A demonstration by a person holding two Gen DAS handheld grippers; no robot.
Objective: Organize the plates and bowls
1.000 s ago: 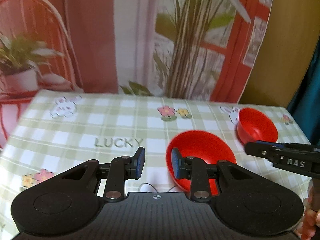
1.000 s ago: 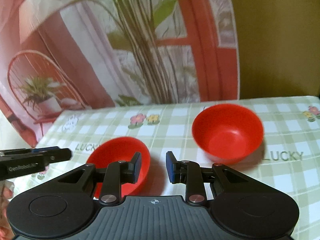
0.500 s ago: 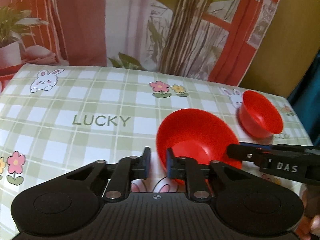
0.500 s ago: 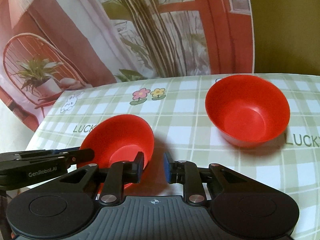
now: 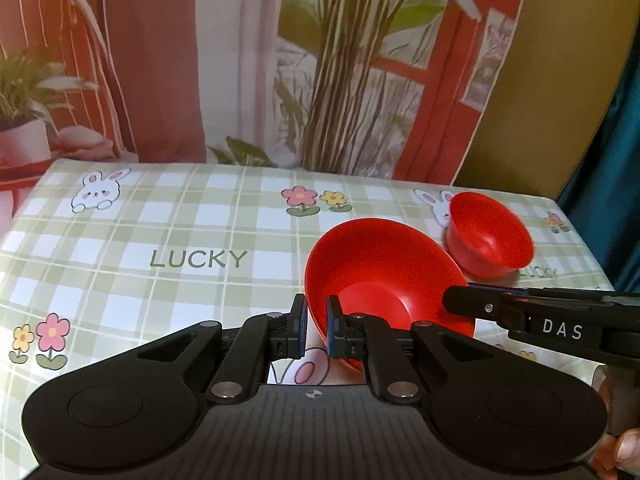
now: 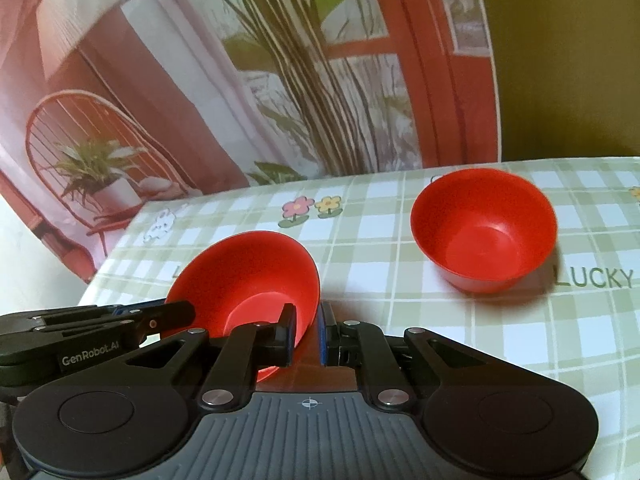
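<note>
The wide red bowl sits tilted between the two tools, its open face turned up and toward the far side of the checked tablecloth. The left gripper has its two blue-padded fingers drawn close together with the bowl's near-left rim passing between them, one pad outside the wall and one inside, so it is pinching that rim. From the right wrist view the right gripper straddles the opposite rim of the same bowl: its left finger lies inside the bowl and its right finger just outside, the pair narrowed onto the wall. Each tool shows in the other's camera, the right one entering the left view from the right edge and the left one entering the right view from the left edge, both at the bowl's sides. The smaller, deeper red bowl stands upright on the cloth, well apart from both tools, beside the printed word LUCKY. Compared with a second ago, both pairs of fingers have narrowed from a wider spread, and the wide bowl has gone from lying ahead of the fingertips to being gripped on both rims and tipped up.
</note>
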